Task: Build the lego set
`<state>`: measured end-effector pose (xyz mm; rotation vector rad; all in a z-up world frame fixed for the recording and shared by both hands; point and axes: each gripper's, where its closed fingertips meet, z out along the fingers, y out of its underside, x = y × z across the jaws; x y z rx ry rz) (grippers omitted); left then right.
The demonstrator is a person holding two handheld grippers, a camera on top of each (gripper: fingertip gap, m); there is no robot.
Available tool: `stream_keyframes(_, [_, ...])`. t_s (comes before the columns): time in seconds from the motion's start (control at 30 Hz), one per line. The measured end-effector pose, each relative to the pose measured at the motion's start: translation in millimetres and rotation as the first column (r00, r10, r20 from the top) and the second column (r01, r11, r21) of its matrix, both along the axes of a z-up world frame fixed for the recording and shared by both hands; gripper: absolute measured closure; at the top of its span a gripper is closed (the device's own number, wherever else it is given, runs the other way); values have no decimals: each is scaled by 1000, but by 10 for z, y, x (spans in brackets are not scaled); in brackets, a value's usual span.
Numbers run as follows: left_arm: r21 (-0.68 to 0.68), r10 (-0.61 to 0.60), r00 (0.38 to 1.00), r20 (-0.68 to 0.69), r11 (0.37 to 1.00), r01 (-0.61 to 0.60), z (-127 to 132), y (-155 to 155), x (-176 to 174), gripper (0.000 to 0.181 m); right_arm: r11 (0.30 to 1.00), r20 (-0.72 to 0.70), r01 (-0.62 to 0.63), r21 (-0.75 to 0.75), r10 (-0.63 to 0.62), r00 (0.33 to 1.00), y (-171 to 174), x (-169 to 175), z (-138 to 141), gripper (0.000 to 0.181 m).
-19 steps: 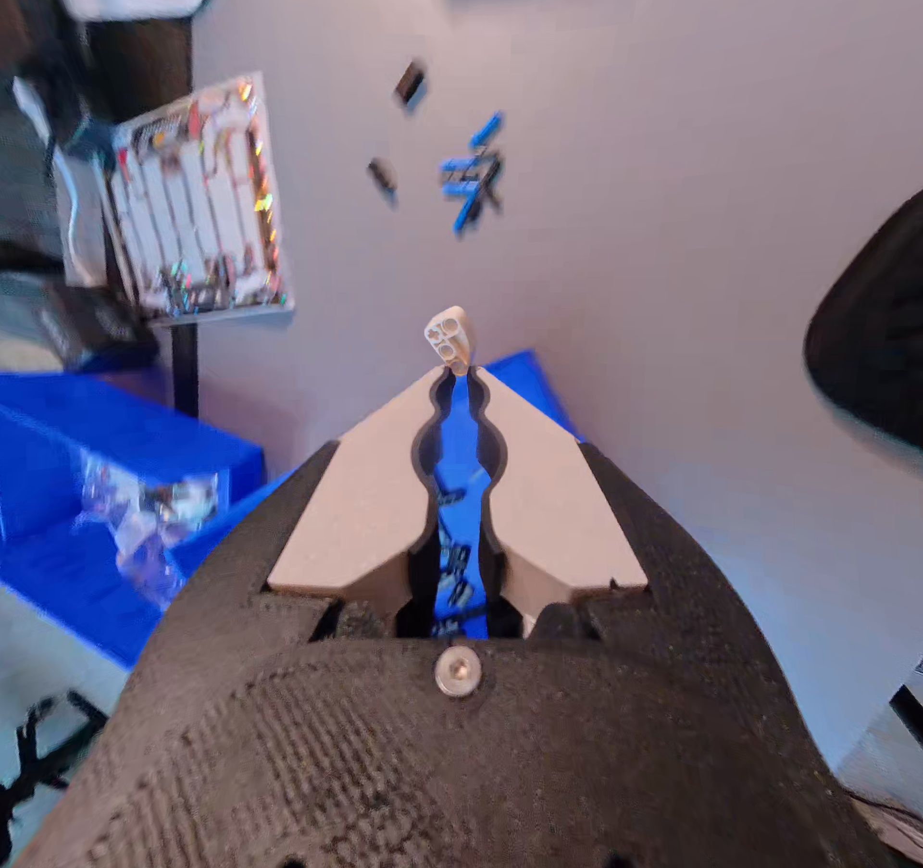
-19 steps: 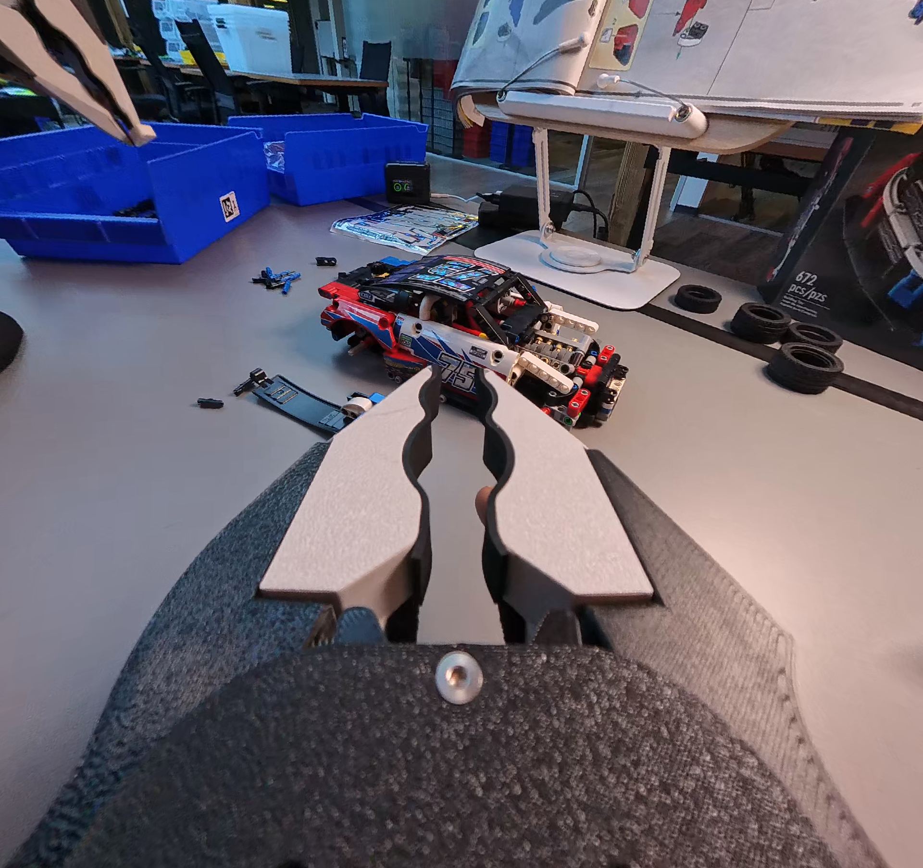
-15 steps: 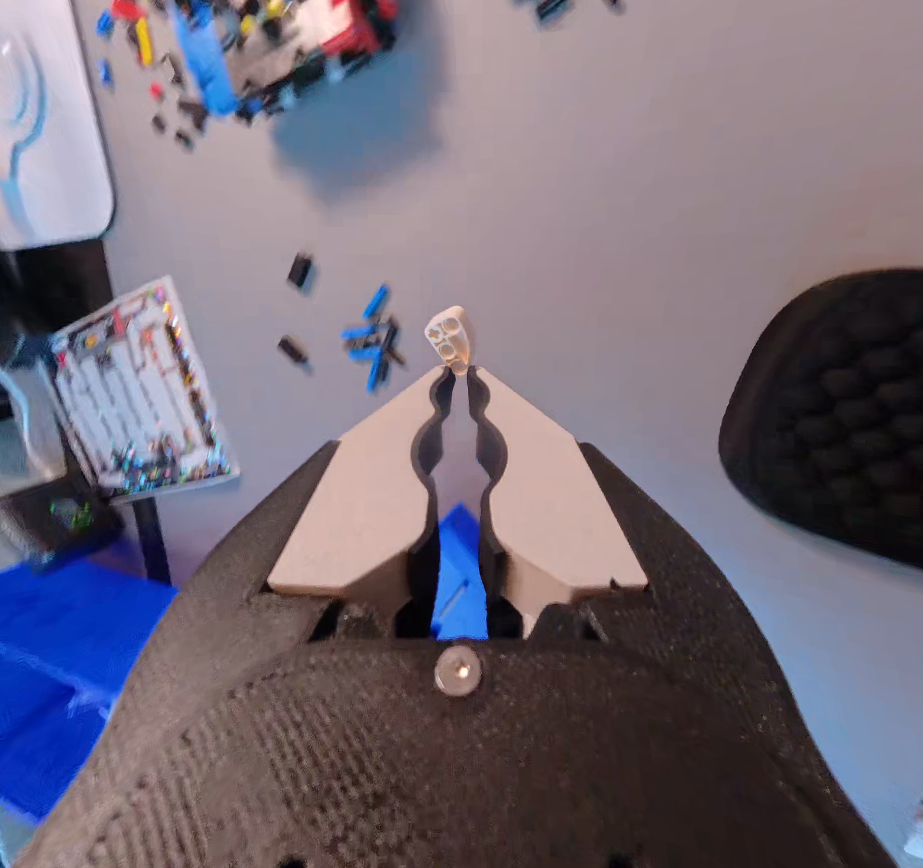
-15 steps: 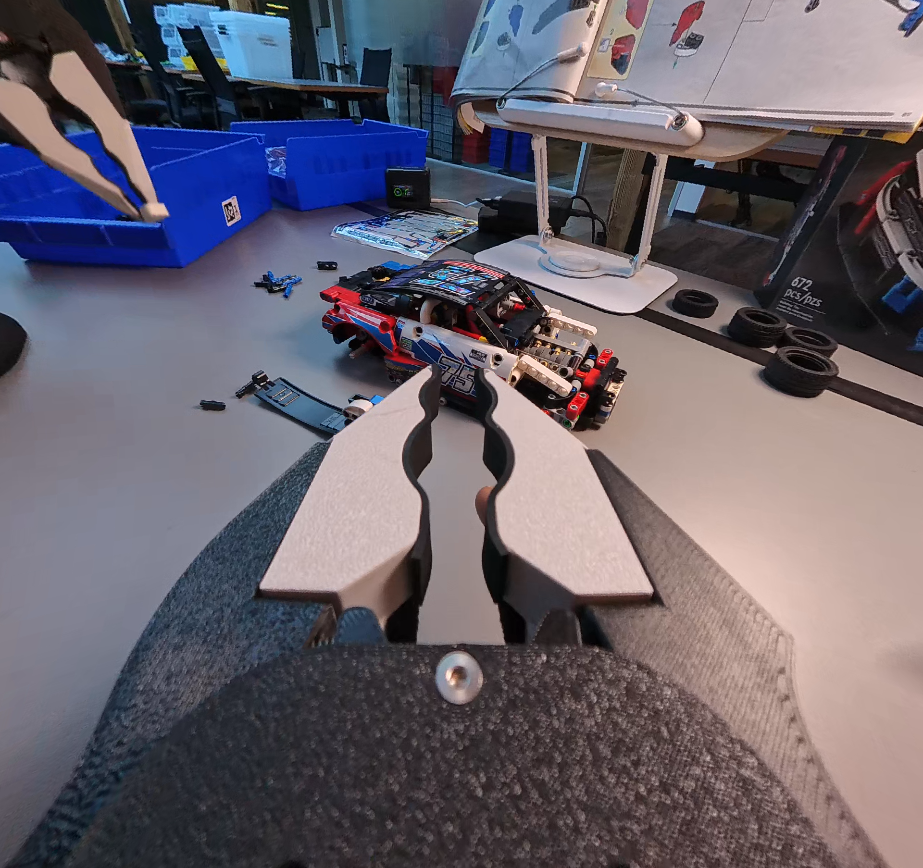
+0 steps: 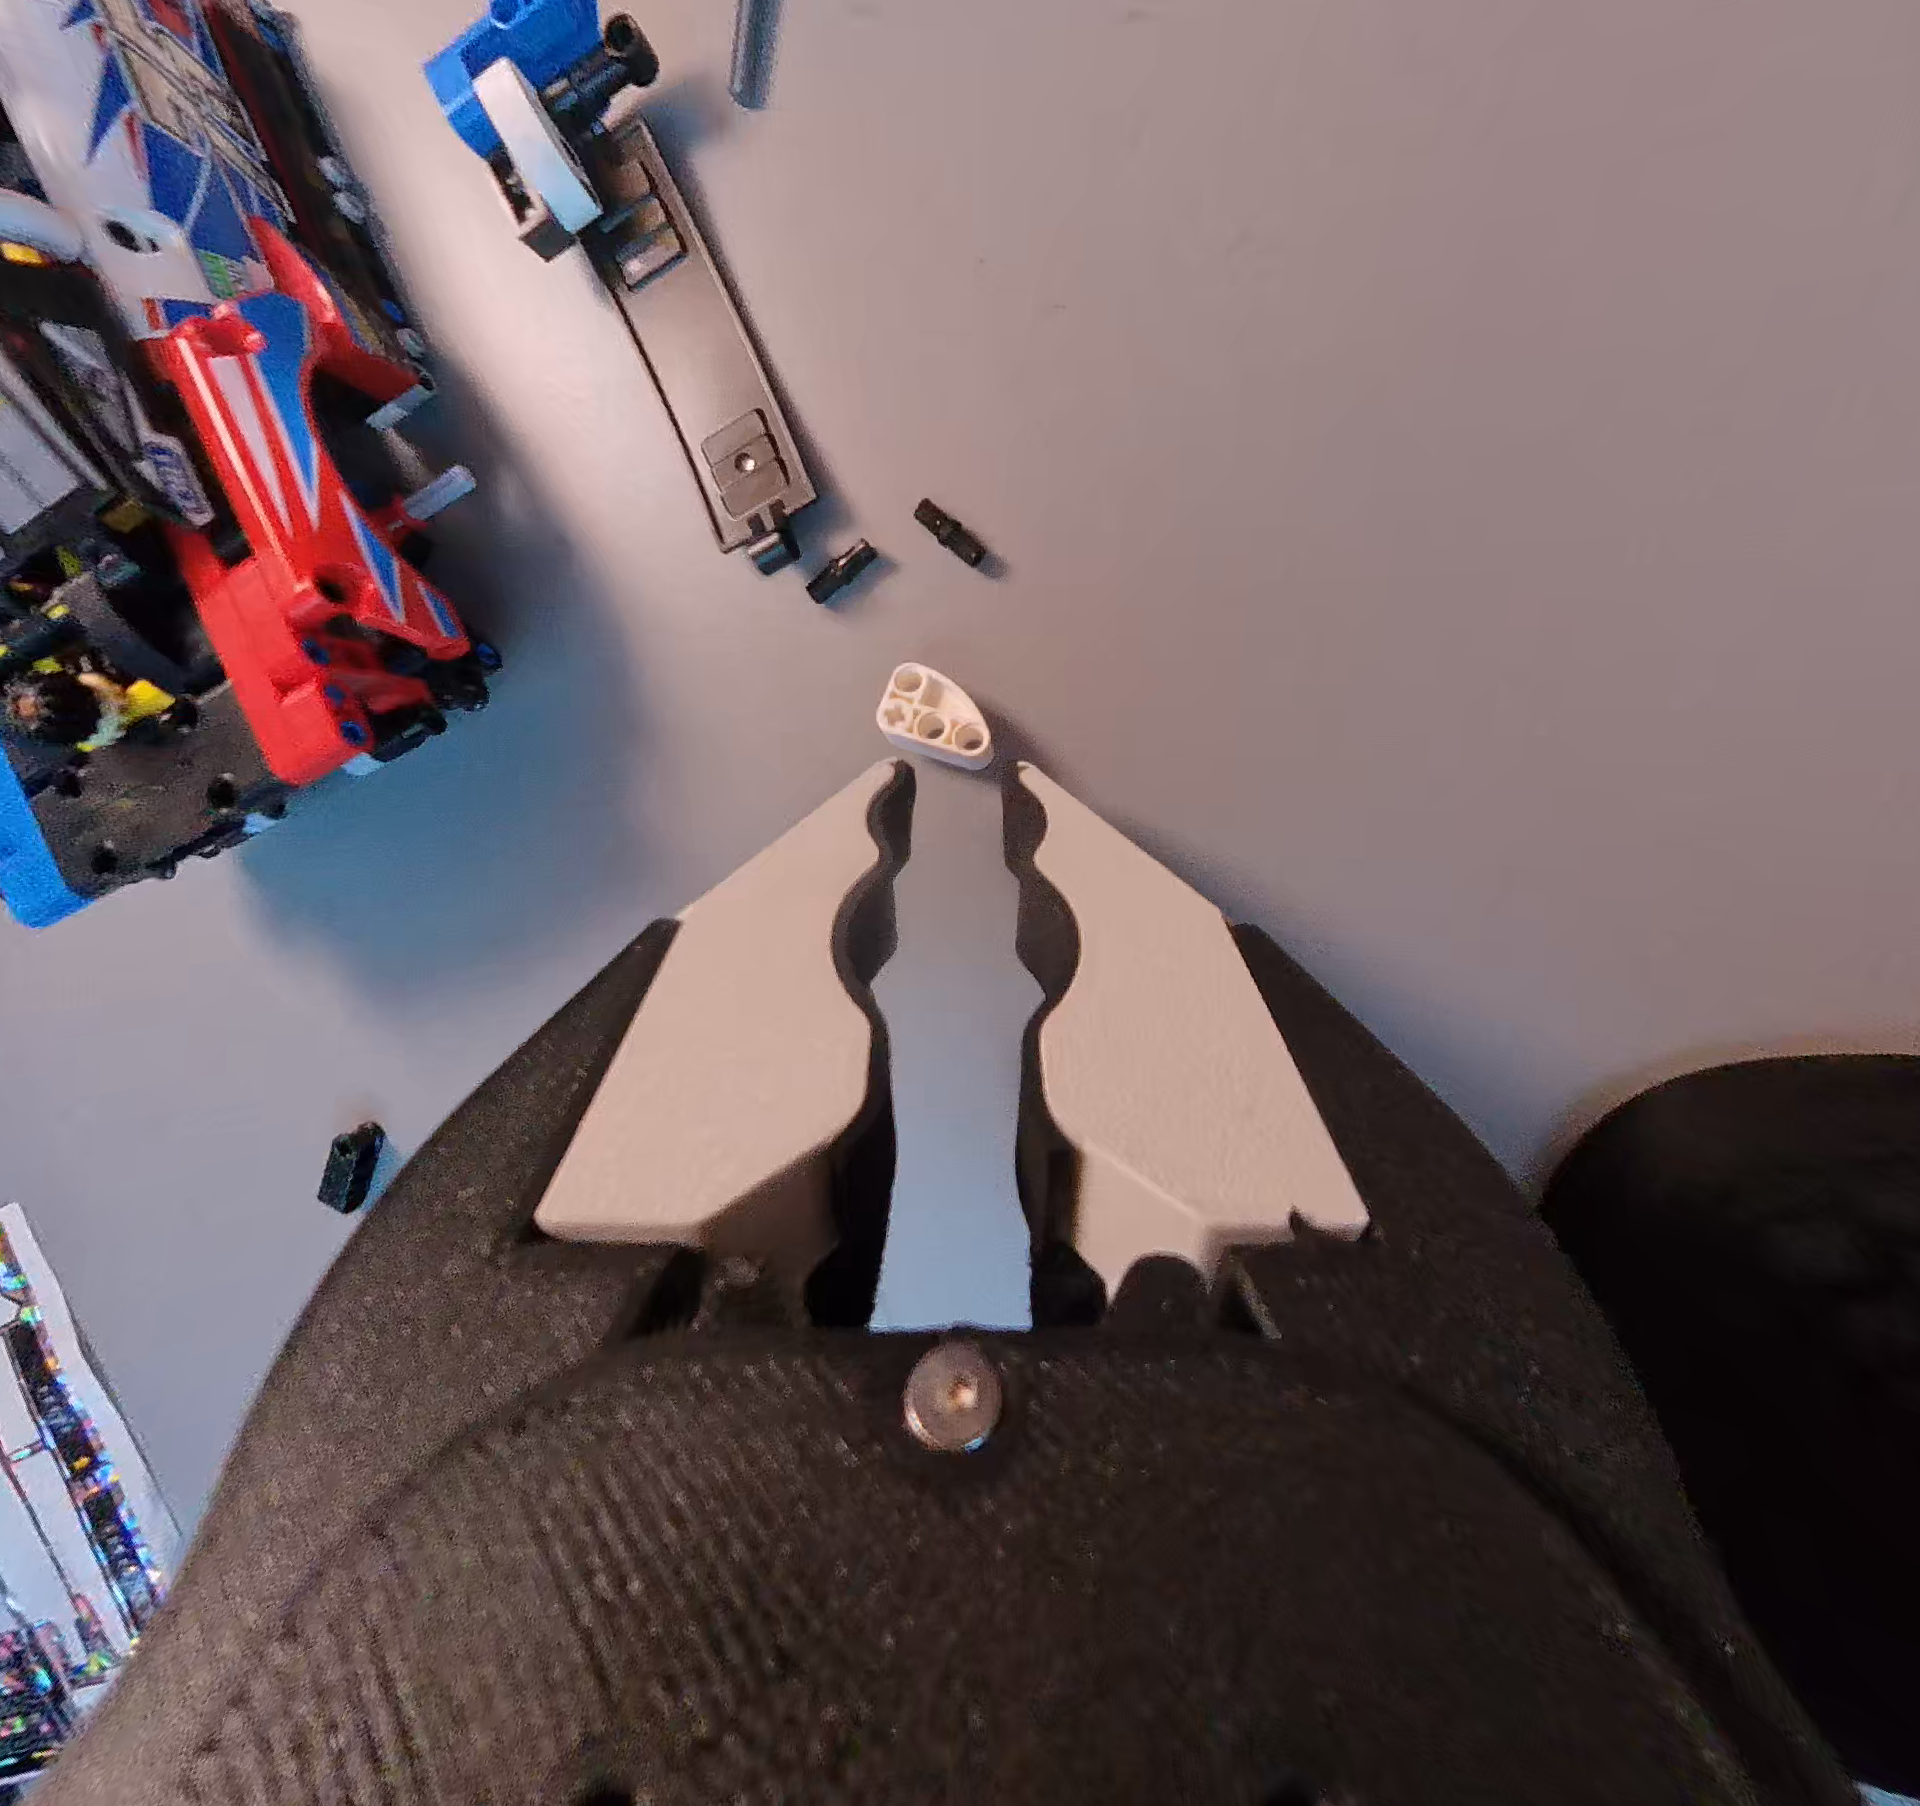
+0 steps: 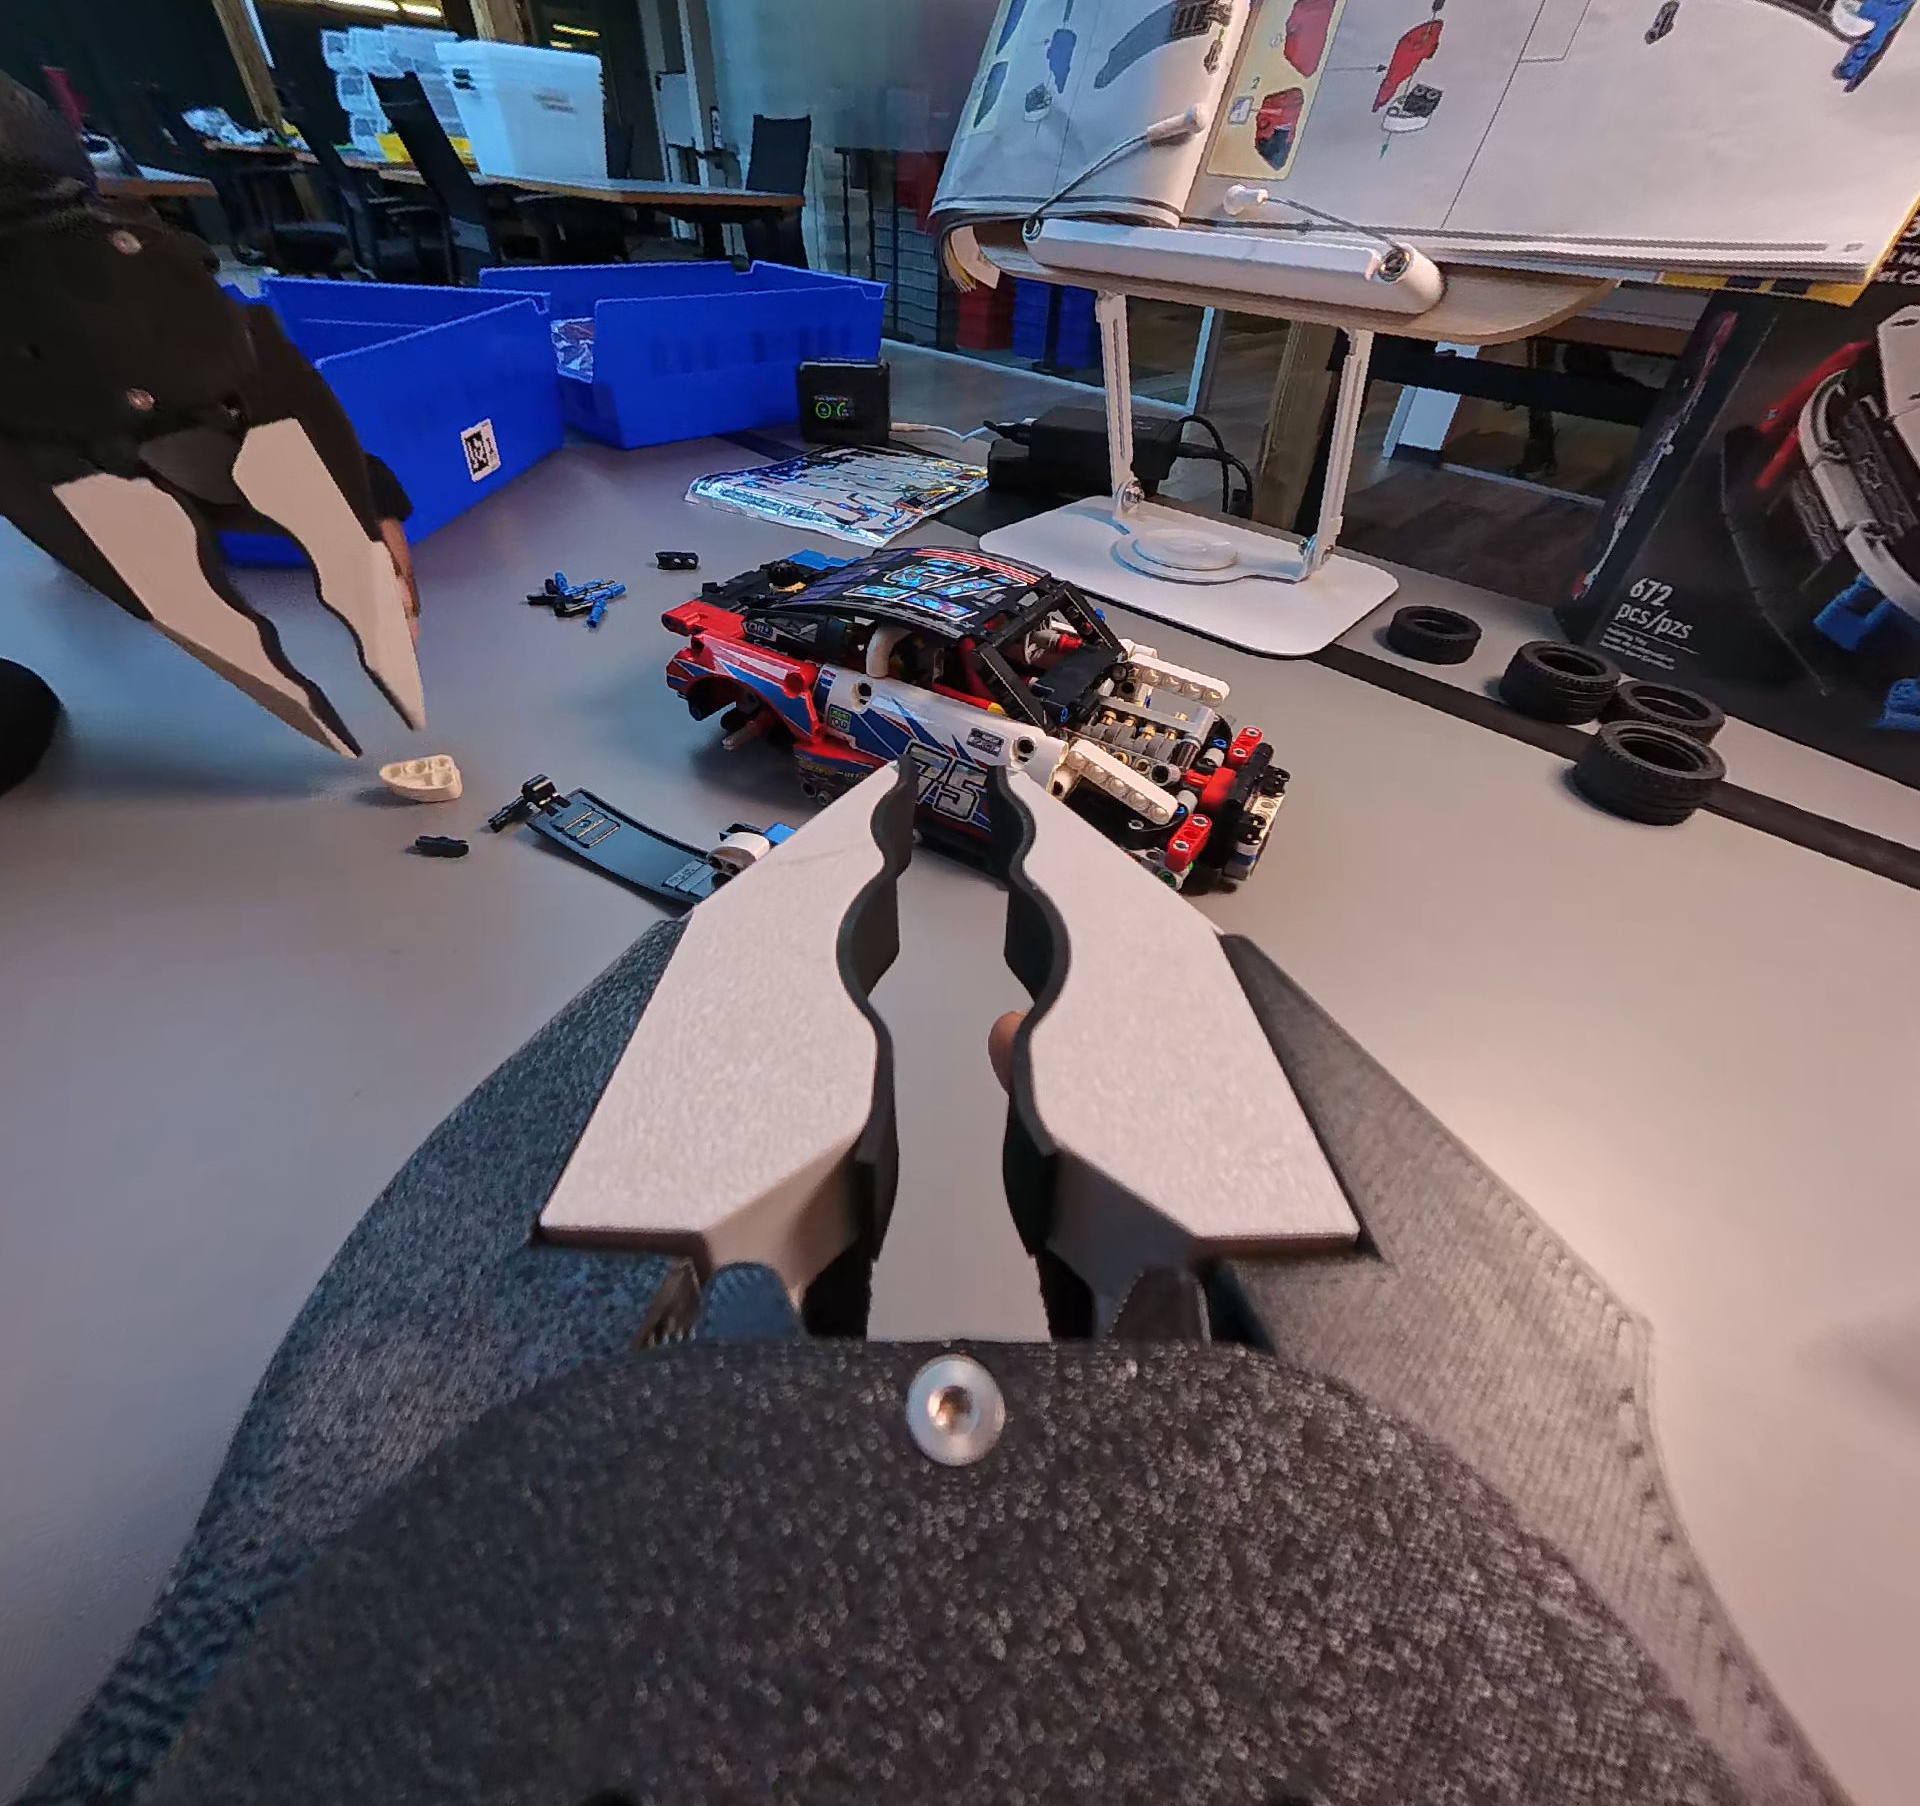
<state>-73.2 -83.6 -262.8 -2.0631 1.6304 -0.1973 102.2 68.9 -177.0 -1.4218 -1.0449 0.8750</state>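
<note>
Now we see our left gripper (image 5: 958, 767) hanging low over the grey worktop (image 5: 1403, 322) with its jaws parted and nothing between them; a small white triangular Technic piece (image 5: 933, 716) lies flat on the surface just beyond the fingertips, apart from them. From the right wrist view that same white piece (image 6: 422, 777) sits just under the left gripper's (image 6: 384, 733) tips. A black curved panel (image 5: 686, 302) with a blue and white part (image 5: 530, 83) at its far end lies beyond the piece, and two short black pins (image 5: 844, 569) (image 5: 949, 532) rest between panel and piece. A grey axle (image 5: 756, 6) lies further out. The partly built red, white and blue race car (image 6: 966, 707) stands mid-worktop, ahead of our right gripper (image 6: 951, 774), whose jaws are a little apart and hold nothing. Toward the worktop's far edge are two blue bins (image 6: 665, 354), a sticker sheet (image 6: 831, 499) and the white stand (image 6: 1195, 561) carrying the open instruction booklet (image 6: 1507, 63). Four black tyres (image 6: 1642, 769) sit near the right edge beside the set's box (image 6: 1766, 509). A cluster of blue and black pins (image 6: 577, 595) lies between the bins and the car.
</note>
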Motion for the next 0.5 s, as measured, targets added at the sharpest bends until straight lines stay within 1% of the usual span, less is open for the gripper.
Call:
stream_keyframes(0.07, [25, 54, 997, 62, 998, -55, 222, 25, -134, 163, 1000, -1, 1, 0, -1, 1000, 4, 9, 2, 170])
stream_keyframes(0.13, [80, 166, 978, 128, 981, -177, 579, 119, -484, 160, 1000, -3, 2, -1, -2, 1000, 5, 15, 7, 170])
stream_keyframes(0.17, [116, 239, 954, 181, 958, -263, 812, 187, -736, 159, 1000, -5, 2, -1, -2, 1000, 4, 17, 13, 170])
stream_keyframes(0.2, [153, 319, 915, 245, 920, -362, 1059, 260, -1046, 159, 1000, -6, 0, 0, 0, 1000, 0, 17, 18, 170])
stream_keyframes(0.23, [197, 405, 859, 315, 857, -476, 1309, 339, -1422, 159, 1000, -7, -2, 0, 2, 1000, -4, 16, 23, 170])
stream_keyframes(0.27, [237, 480, 784, 393, 771, -591, 1547, 400, -1848, 158, 1000, -7, -3, 2, 3, 1000, -7, 14, 29, 170])
stream_keyframes(0.3, [249, 549, 686, 479, 664, -705, 1746, 426, -2302, 157, 1000, -8, -5, 4, 5, 1000, -11, 14, 36, 170])
stream_keyframes(0.33, [218, 624, 549, 556, 528, -821, 1868, 420, -2793, 157, 1000, -10, -7, 5, 7, 1000, -17, 12, 42, 170])
stream_keyframes(0.37, [141, 700, 382, 604, 378, -915, 1875, 373, -3275, 158, 1000, -12, -9, 5, 9, 1000, -22, 12, 46, 170])
stream_keyframes(0.4, [44, 760, 213, 613, 237, -970, 1776, 291, -3696, 156, 1000, -12, -10, 4, 10, 1000, -26, 10, 45, 170])
stream_keyframes(0.43, [-36, 796, 63, 602, 106, -994, 1628, 194, -4043, 154, 1000, -10, -12, 3, 12, 1000, -29, 10, 42, 170])
stream_keyframes(0.47, [-94, 814, -55, 579, 0, -996, 1454, 100, -4300, 155, 1000, -9, -11, 3, 11, 1000, -28, 10, 40, 170])
stream_keyframes(0.5, [-140, 830, -141, 540, -76, -987, 1255, 20, -4474, 152, 1000, -9, -11, 2, 11, 1000, -27, 10, 37, 170])
